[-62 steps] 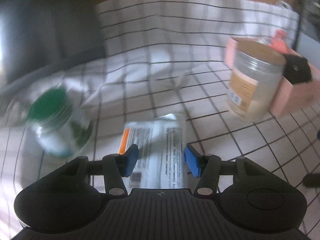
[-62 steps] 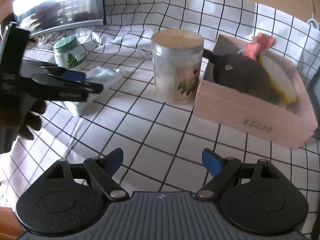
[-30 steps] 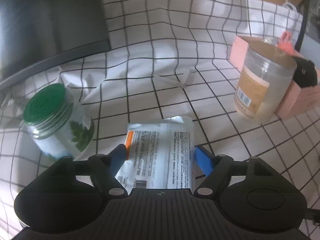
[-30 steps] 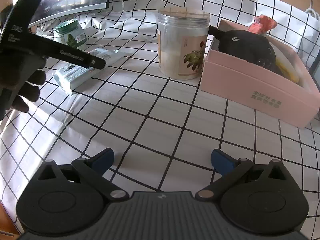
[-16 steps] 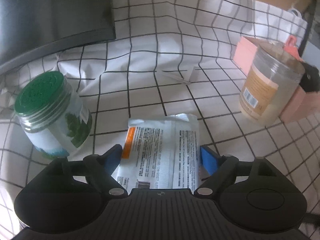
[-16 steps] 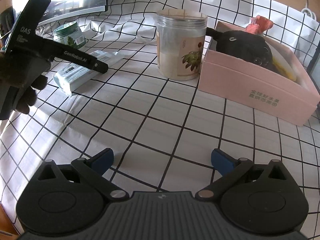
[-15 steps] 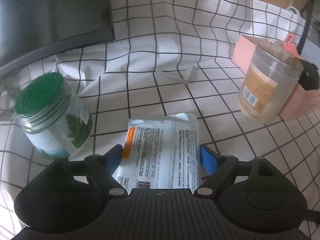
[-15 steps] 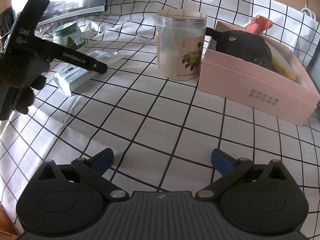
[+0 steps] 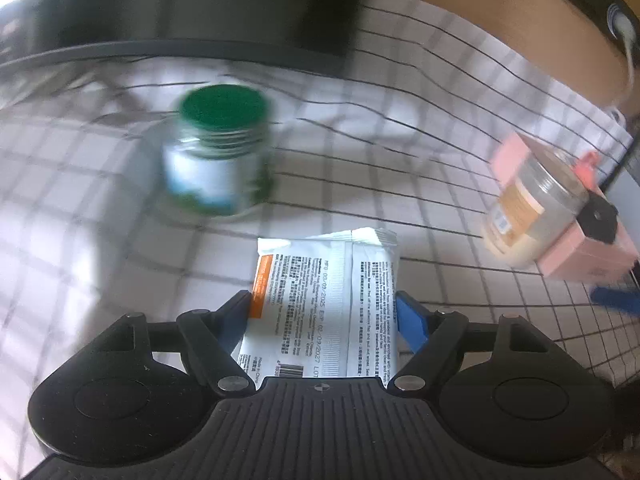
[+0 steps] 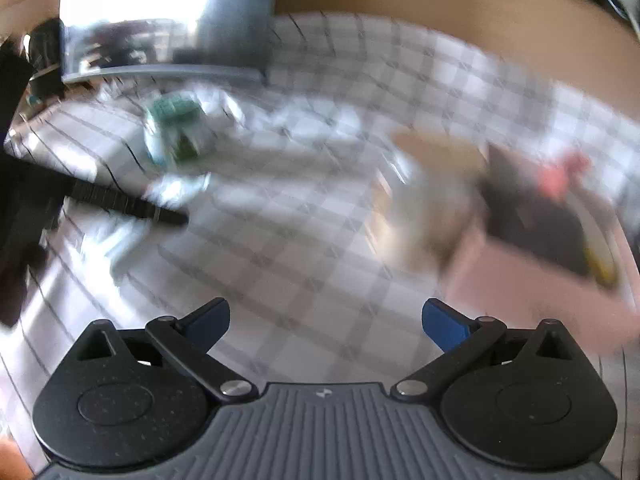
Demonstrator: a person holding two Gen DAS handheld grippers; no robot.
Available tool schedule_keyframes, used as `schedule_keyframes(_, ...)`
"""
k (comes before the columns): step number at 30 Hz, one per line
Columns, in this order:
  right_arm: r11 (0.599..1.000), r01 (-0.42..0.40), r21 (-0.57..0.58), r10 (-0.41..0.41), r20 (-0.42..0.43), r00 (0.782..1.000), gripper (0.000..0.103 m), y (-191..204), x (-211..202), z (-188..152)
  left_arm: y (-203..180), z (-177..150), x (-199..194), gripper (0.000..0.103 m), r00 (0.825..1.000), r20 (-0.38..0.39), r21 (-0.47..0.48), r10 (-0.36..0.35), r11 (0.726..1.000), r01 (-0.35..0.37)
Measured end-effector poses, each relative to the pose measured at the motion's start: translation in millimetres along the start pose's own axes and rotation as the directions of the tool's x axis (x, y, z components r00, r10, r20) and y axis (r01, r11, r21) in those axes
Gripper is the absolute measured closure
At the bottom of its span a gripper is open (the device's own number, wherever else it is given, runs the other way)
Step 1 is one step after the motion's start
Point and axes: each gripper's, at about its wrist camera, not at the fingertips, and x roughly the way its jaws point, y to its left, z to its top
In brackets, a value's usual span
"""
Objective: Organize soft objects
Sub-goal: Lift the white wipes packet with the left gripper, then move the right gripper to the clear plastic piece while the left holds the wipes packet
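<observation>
In the left wrist view a white soft pack of wipes [image 9: 324,296] with an orange stripe sits between my left gripper's [image 9: 324,316] blue pads; the pads touch both its sides and the pack stays sharp while the background blurs. The pink box [image 9: 576,220] with a black plush toy [image 9: 598,222] stands at the far right. My right gripper [image 10: 325,322] is open and empty above the checked cloth. In the blurred right wrist view the left gripper [image 10: 120,200] holds the pack [image 10: 120,236] at the left, and the pink box [image 10: 532,280] with the black plush [image 10: 532,216] stands at the right.
A green-lidded jar [image 9: 218,152] stands beyond the pack. A clear jar with a tan lid [image 9: 528,216] stands against the pink box. A dark monitor [image 9: 180,8] stands at the back. The checked cloth [image 9: 400,184] covers the table.
My left gripper has closed onto the wipes pack and is moving with it; both views swing and blur. The right gripper stays open and has shifted.
</observation>
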Motion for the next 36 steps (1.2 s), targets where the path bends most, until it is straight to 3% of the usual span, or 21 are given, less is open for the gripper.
schedule_keyframes(1,1.0,0.013,-0.007,-0.013,0.021,1.0,0.0,15,15,26,5,-1,-6,0.022,1.0,0.001,-0.003,0.022,1.0,-0.022)
schedule_keyframes(4,0.999,0.047,-0.002,-0.047,0.038,0.998,0.001,28,37,51,22,-5,-25,0.022,0.998,0.02,-0.006,0.058,0.998,-0.058)
schedule_keyframes(9,0.981,0.174,0.085,-0.181,0.08,0.98,0.0,44,110,104,54,-12,-44,0.022,0.999,0.022,-0.067,0.029,0.997,-0.028)
schedule_keyframes(13,0.933,0.343,0.113,-0.356,0.126,0.926,0.0,45,155,117,70,-19,-47,0.022,1.0,0.021,-0.095,0.014,0.995,-0.012)
schedule_keyframes(16,0.949,0.295,0.116,-0.305,0.09,0.948,0.005,42,177,125,78,-22,-47,0.022,1.0,0.02,-0.126,-0.012,0.992,0.015)
schedule_keyframes(19,0.945,0.312,0.1,-0.321,0.088,0.943,0.005,44,191,129,83,-22,-49,0.022,0.999,0.029,-0.137,-0.021,0.99,0.025)
schedule_keyframes(23,0.922,0.338,0.191,-0.344,0.0,0.939,0.005,26,209,127,89,-20,-52,0.022,0.999,0.04,-0.146,-0.026,0.989,0.032)
schedule_keyframes(28,0.902,0.294,0.315,-0.292,-0.055,0.955,0.008,1,216,125,90,-21,-49,0.022,0.999,0.029,-0.148,-0.029,0.988,0.033)
schedule_keyframes(31,0.898,0.28,0.339,-0.28,-0.05,0.959,0.03,-10,218,123,88,-21,-48,0.022,0.999,0.022,-0.143,-0.033,0.989,0.036)
schedule_keyframes(36,0.942,0.183,0.281,-0.185,-0.018,0.983,0.034,-6,196,122,74,-19,-49,0.022,0.999,0.016,-0.117,-0.032,0.993,0.034)
